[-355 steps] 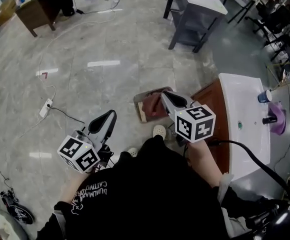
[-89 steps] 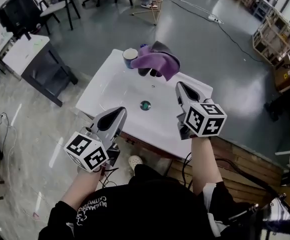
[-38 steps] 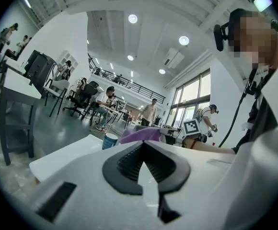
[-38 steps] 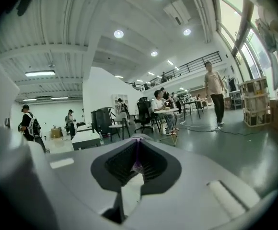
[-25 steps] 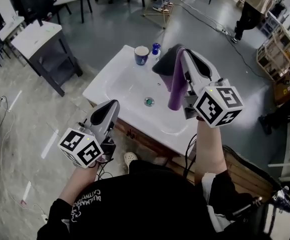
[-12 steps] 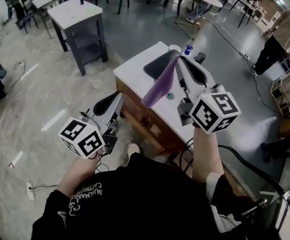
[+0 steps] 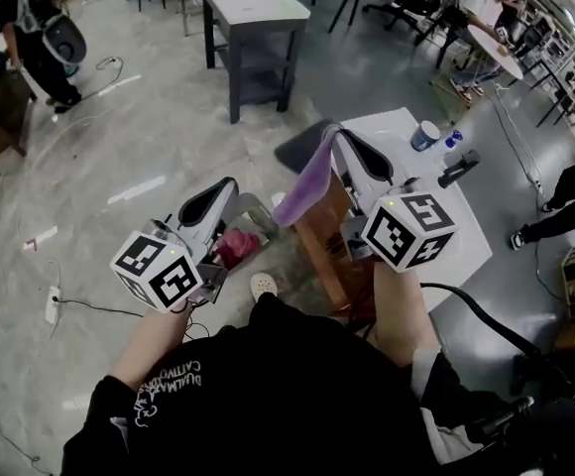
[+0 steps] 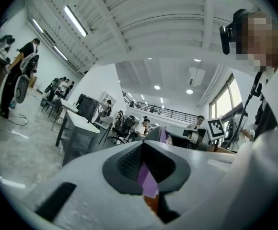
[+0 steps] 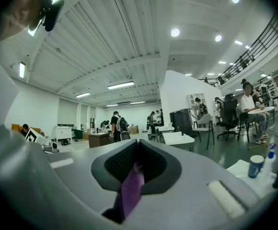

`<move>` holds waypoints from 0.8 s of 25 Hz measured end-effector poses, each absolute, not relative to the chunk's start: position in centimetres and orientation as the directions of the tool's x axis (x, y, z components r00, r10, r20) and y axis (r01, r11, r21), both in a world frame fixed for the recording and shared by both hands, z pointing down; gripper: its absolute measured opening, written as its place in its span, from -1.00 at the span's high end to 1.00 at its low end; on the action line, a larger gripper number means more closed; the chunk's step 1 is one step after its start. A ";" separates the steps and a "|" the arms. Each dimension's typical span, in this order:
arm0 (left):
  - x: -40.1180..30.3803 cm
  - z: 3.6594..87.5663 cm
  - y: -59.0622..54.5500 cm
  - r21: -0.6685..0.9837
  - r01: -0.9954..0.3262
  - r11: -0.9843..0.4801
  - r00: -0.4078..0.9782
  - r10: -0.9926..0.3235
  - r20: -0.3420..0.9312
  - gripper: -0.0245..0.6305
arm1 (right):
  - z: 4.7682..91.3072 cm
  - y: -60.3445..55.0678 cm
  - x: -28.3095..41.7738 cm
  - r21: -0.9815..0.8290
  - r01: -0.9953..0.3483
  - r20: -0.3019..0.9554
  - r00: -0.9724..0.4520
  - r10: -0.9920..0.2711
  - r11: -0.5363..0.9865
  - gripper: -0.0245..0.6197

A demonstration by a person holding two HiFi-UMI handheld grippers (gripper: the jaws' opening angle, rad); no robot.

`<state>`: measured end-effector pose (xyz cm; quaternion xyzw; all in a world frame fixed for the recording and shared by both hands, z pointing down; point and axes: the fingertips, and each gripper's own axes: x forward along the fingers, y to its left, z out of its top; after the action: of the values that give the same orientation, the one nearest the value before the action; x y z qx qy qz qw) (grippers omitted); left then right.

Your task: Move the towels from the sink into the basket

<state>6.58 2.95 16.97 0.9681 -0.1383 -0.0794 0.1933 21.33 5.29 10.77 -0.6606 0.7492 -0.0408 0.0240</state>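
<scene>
My right gripper (image 7: 333, 137) is shut on a purple towel (image 7: 303, 186), which hangs slanting down to the left from its jaws. In the right gripper view the towel (image 9: 131, 193) trails down from the closed tips (image 9: 136, 146). The white sink (image 7: 446, 221) on its wooden cabinet (image 7: 325, 238) lies under and right of that arm. On the floor to the left, the basket (image 7: 257, 209) holds a red towel (image 7: 234, 247). My left gripper (image 7: 222, 190) hovers over it, shut and holding nothing (image 8: 141, 146). Through its jaws a strip of the purple towel (image 8: 148, 182) shows beyond.
A blue cup (image 7: 426, 134), a small blue bottle (image 7: 453, 139) and the black faucet (image 7: 458, 168) stand at the sink's far end. A grey table with a shelf (image 7: 255, 13) is ahead. People stand far left (image 7: 38, 36) and sit upper right. A power strip (image 7: 54, 305) lies on the floor.
Both grippers have swung left, away from the sink, the right one carrying the purple towel. The basket with the red towel has come into view below the left gripper.
</scene>
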 end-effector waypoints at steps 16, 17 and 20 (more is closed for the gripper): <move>-4.1 23.4 -8.6 0.476 -0.533 -0.699 0.792 -0.611 -0.010 0.92 | 20.2 -12.3 9.7 -0.173 -0.871 0.203 -0.488 -0.849 0.460 0.85; -4.5 24.2 -9.4 0.486 -0.546 -0.682 0.781 -0.625 0.001 0.92 | 21.1 -13.5 9.3 -0.184 -0.860 0.212 -0.507 -0.836 0.475 0.85; -5.1 26.9 -11.8 0.510 -0.586 -0.629 0.749 -0.661 0.046 0.92 | 24.5 -16.7 8.3 -0.220 -0.829 0.246 -0.557 -0.793 0.514 0.85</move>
<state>-5.09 -11.81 26.87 0.8995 -0.3466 -0.0729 0.2557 8.30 -16.71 24.50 -0.4673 0.8681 -0.1575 -0.0570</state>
